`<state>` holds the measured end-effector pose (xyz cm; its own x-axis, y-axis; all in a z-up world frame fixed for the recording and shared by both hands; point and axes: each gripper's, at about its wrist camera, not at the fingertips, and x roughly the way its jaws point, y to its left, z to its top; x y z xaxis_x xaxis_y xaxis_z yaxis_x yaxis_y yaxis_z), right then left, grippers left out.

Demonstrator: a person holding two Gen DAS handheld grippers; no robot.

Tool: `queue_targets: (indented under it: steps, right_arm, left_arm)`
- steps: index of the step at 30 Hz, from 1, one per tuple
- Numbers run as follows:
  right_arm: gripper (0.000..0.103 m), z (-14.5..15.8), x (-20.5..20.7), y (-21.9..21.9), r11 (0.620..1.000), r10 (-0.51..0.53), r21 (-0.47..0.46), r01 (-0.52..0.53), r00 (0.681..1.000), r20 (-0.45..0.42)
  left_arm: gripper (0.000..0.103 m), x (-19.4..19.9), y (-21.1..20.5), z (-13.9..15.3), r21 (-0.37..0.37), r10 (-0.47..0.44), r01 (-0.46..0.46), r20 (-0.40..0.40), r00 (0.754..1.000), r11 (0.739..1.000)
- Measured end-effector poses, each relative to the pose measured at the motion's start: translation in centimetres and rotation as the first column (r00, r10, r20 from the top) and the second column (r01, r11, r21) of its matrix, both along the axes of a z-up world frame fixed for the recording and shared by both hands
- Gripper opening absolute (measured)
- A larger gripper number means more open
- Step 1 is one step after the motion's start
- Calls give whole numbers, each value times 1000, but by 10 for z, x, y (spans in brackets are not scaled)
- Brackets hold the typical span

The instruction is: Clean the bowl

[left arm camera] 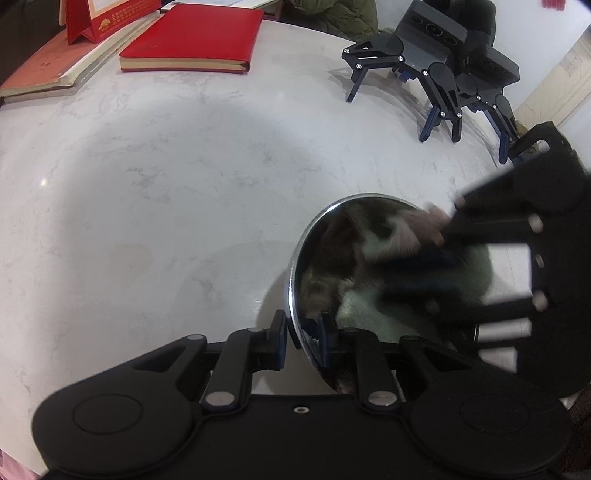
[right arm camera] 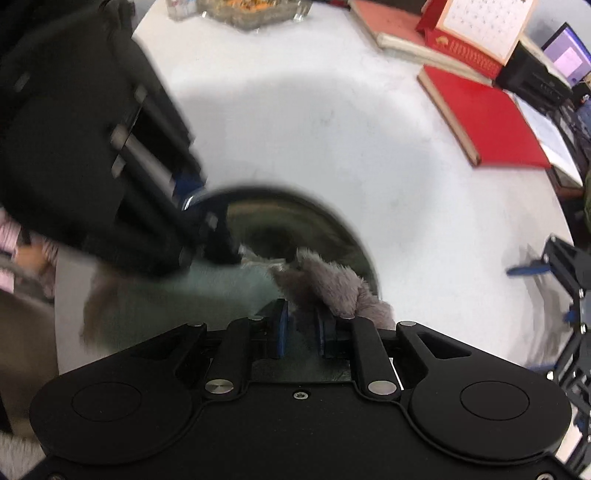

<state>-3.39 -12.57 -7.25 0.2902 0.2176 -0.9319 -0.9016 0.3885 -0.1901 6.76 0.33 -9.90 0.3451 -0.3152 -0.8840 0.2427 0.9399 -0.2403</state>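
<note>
On marble table [left arm camera: 184,206] | round steel bowl [left arm camera: 295,266] | fluffy grey cloth [right arm camera: 332,284]

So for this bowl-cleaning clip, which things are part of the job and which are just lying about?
Part of the job:
- bowl, rim pinched by the left gripper
- grey cloth, held in the right gripper inside the bowl

Lying about:
- red notebook
- desk calendar
- spare grippers
- glass dish

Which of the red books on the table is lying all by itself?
The bright red closed notebook. It lies flat alone on the white table. The paler reddish books to its left are stacked, with a red desk calendar standing on them.
</note>
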Motion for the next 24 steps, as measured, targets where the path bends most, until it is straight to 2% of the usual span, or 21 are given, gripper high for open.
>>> queue_targets:
  steps: [4,6,9,13,17,20,24]
  right_arm:
    - [14,-5,-2,14,998,66,8,-65,997,-37]
    - [14,-12,-1,22,995,103,15,-103,995,3]
    - [14,-11,13,29,994,106,16,-107,992,72]
    - [14,-8,25,22,997,81,-4,-81,991,103]
    - [14,-16,22,20,993,110,-56,-106,992,62]
    - [14,-17,23,29,991,132,-29,-131,991,14]
    - [14,-16,23,41,989,150,-4,-151,985,82]
  left_arm:
    - [15,0,-1,0,6,-7,7,0,1000,1000]
    - [15,-1,-1,0,8,-9,9,-4,1000,1000]
    - [16,-1,1,1,9,-11,11,-8,1000,1000]
    - [16,-1,3,0,-1,-3,3,-8,1000,1000]
    - [16,0,3,-1,-15,-6,6,-12,1000,1000]
    - [15,0,2,0,-10,-14,14,-10,1000,1000]
    - [16,0,3,0,-3,-19,19,-18,1000,1000]
